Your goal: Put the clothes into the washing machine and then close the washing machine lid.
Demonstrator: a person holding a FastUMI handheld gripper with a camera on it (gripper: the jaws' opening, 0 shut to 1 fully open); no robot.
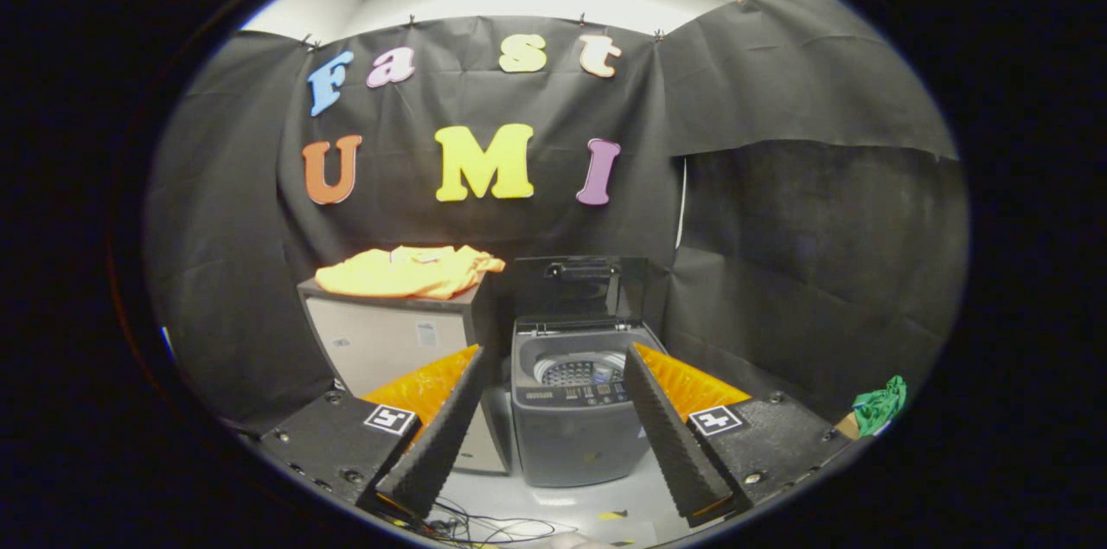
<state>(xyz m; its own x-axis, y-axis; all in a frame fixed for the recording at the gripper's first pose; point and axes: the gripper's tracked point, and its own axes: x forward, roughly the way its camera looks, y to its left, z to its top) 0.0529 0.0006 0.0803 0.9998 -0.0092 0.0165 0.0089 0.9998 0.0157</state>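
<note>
Orange clothes lie crumpled on top of a pale cabinet, just beside and left of the grey washing machine, whose lid stands raised behind the exposed drum. Gripper: fingers spread wide, holding nothing, the machine framed between them and beyond their tips. Off to the right lies what appears to be a green cloth.

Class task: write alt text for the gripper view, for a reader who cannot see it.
The open gripper faces a small washing machine with its lid raised, framed between the fingers. An orange garment lies on a cabinet beside the machine.
</note>
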